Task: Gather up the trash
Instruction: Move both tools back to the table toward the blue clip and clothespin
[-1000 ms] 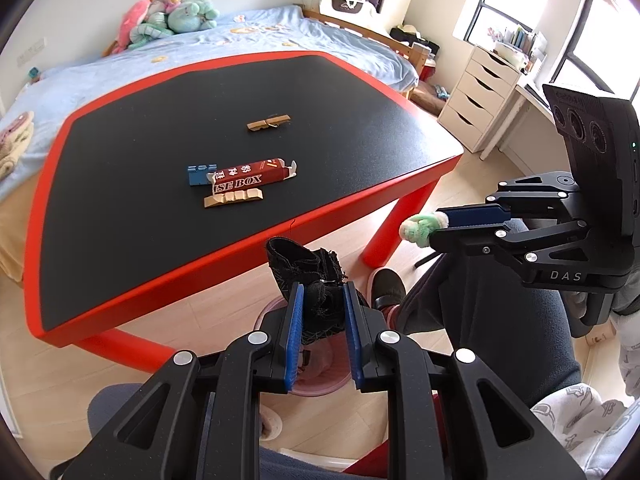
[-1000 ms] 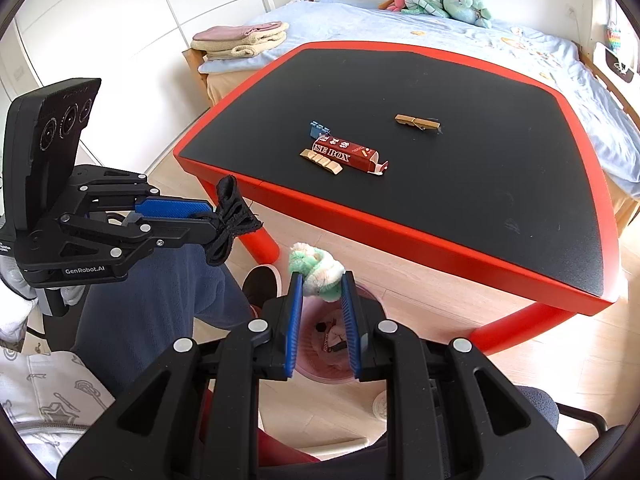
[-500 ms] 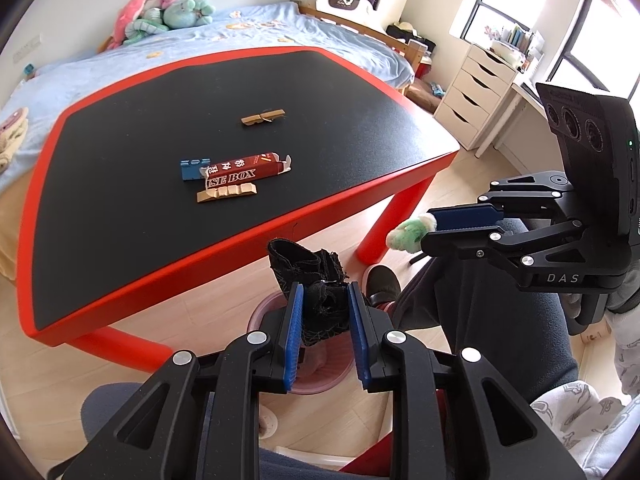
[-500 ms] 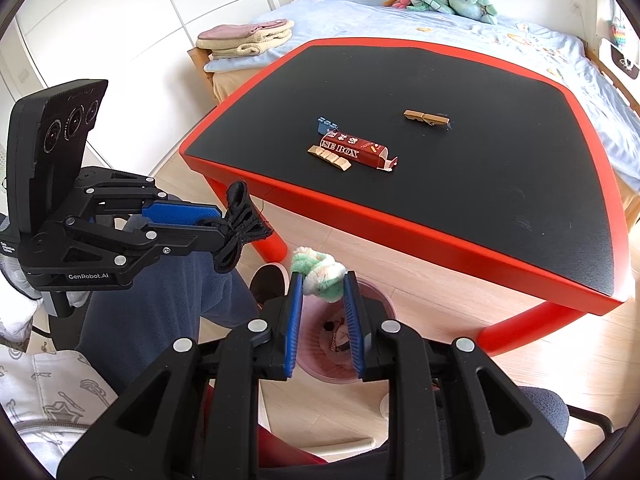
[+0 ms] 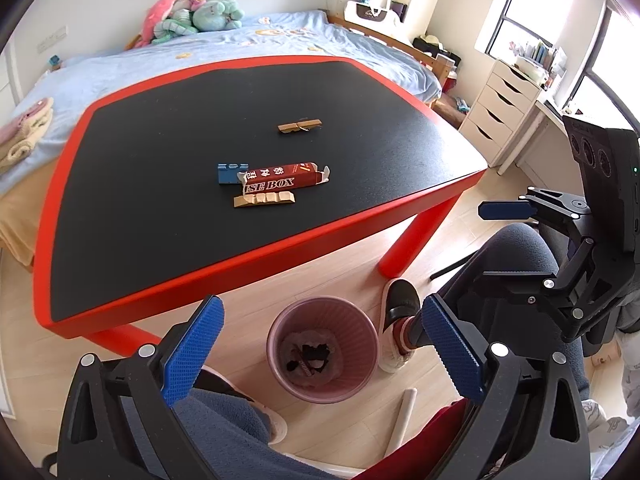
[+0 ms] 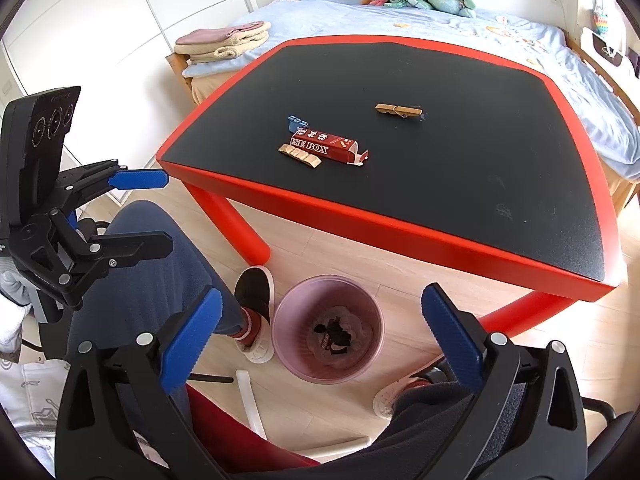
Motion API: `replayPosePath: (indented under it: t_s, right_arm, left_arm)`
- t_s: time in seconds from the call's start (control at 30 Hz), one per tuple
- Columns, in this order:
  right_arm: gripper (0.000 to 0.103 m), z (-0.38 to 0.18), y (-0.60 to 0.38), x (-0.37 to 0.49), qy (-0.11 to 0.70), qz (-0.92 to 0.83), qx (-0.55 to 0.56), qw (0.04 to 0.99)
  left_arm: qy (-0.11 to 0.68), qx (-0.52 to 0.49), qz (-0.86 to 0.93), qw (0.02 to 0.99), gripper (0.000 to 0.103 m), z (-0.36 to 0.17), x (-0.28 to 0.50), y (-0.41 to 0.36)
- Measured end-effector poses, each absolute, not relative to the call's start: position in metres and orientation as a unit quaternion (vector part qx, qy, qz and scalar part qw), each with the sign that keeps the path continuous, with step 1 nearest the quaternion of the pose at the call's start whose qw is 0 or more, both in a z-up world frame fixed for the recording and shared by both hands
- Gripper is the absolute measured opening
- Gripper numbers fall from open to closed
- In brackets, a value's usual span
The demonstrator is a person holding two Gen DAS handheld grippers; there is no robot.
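Both sets of jaws are swinging apart with nothing between them. The left gripper (image 5: 322, 354) and right gripper (image 6: 322, 344) hang over a pink ribbed bin (image 5: 362, 344) on the wooden floor, between the person's shoes. Inside it lie dark scraps (image 6: 334, 334), one with a label too small to read. Beyond the bin stands a black table with a red rim (image 5: 248, 264). On it lie a red carton (image 5: 280, 178) reading "SE BOX", a tan strip (image 5: 264, 199) touching its near side, a blue block (image 5: 230, 172) and, farther back, a wooden clothespin (image 5: 300, 125).
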State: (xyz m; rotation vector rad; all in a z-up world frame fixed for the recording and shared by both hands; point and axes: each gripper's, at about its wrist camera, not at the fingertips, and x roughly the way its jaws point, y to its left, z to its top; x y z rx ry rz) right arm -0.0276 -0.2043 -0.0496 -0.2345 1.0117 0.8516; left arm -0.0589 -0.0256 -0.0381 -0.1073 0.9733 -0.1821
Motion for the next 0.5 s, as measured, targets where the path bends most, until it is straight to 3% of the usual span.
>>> replayPosePath:
  t_s: [0.5]
  right_arm:
    - [0.099, -0.047, -0.2041, -0.0266, 0.469, 0.395, -0.103, 0.783]
  left_arm:
    - [0.468, -0.056, -0.089, 0.878, 0.095, -0.0377, -0.0585, -0.0219]
